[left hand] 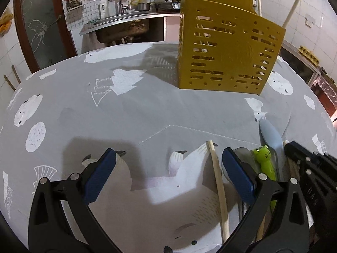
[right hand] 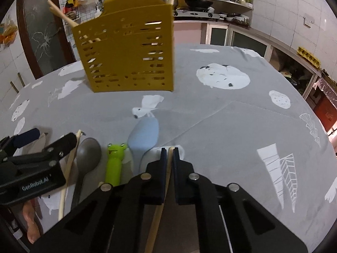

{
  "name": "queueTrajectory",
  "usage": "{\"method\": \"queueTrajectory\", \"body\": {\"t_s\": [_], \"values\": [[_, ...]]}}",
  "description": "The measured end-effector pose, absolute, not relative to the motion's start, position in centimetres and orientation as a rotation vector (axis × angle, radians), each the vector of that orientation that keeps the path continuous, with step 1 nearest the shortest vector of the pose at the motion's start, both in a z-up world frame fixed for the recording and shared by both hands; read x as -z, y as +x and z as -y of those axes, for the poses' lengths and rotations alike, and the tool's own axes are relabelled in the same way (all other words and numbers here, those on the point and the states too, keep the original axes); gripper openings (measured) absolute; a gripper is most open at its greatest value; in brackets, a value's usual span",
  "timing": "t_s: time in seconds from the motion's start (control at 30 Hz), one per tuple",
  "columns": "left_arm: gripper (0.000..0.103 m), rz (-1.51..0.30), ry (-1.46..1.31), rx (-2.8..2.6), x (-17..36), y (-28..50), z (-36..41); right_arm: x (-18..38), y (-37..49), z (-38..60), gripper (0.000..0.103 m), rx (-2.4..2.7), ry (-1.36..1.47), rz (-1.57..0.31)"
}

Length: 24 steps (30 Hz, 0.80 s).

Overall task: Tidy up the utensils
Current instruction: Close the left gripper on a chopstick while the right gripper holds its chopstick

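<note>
A yellow slotted utensil holder (left hand: 227, 50) stands on the grey patterned tablecloth (left hand: 147, 109), with chopsticks standing in it; it also shows in the right wrist view (right hand: 128, 50). My right gripper (right hand: 170, 150) is shut on a wooden chopstick (right hand: 160, 210) low over the cloth. My left gripper (left hand: 168, 168) is open and empty, just above the cloth. A loose chopstick (left hand: 219, 191) lies between its fingers, near the right one. Beside it lie a grey spoon (right hand: 87, 158), a green frog-topped utensil (right hand: 114, 162) and a light blue spoon (right hand: 145, 135).
A sink counter (left hand: 124, 21) with hanging tools stands behind the table. A stove and shelves with pots and bottles (right hand: 210, 6) line the back wall. Cabinets (right hand: 294, 63) run along the right.
</note>
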<state>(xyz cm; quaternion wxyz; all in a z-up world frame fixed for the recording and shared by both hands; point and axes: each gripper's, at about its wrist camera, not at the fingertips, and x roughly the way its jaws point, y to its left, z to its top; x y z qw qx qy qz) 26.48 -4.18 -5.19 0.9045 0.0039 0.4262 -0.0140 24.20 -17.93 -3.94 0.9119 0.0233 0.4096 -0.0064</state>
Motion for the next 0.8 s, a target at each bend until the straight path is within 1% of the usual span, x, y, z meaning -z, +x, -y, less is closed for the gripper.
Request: {"method": "queueTrajectory", "body": {"t_s": [0.03,0.13,0.2,0.3,0.4,0.47,0.53,0.57,0.67,0.73,0.8], "values": [[0.092,-0.883,0.011,0.031,5.3,26.5,4.3,3.9,24.3,18.2,0.006,0.021,0.05,-0.843],[0.084,-0.911,0.01,0.054,5.7,26.6,4.5,3.9,24.6,19.2,0.006,0.025,0.073,-0.85],[0.083,-0.913,0.017,0.057,5.9,26.5,4.7,4.0,24.7,19.7,0.006,0.02,0.094,-0.854],[0.075,-0.914,0.032,0.068,5.9,26.6,5.2,4.2,24.9,19.8,0.006,0.017,0.101,-0.854],[0.07,-0.912,0.04,0.065,5.9,26.5,5.8,4.2,24.9,19.8,0.006,0.019,0.104,-0.851],[0.063,-0.91,0.038,0.068,5.8,26.6,6.2,4.3,24.9,19.9,0.006,0.017,0.116,-0.85],[0.053,-0.908,0.039,0.074,5.8,26.6,6.5,4.3,24.9,20.0,0.006,0.018,0.121,-0.85],[0.05,-0.906,0.047,0.078,5.7,26.5,6.7,4.3,24.9,19.9,0.006,0.019,0.118,-0.85],[0.039,-0.903,0.07,0.091,5.7,26.3,7.3,4.3,25.0,20.1,0.006,0.02,0.121,-0.852],[0.028,-0.904,0.072,0.096,5.6,26.2,7.4,4.3,25.0,20.1,0.006,0.024,0.122,-0.854],[0.023,-0.907,0.07,0.095,5.5,26.3,7.4,4.3,25.1,19.9,0.006,0.03,0.115,-0.856]]}}
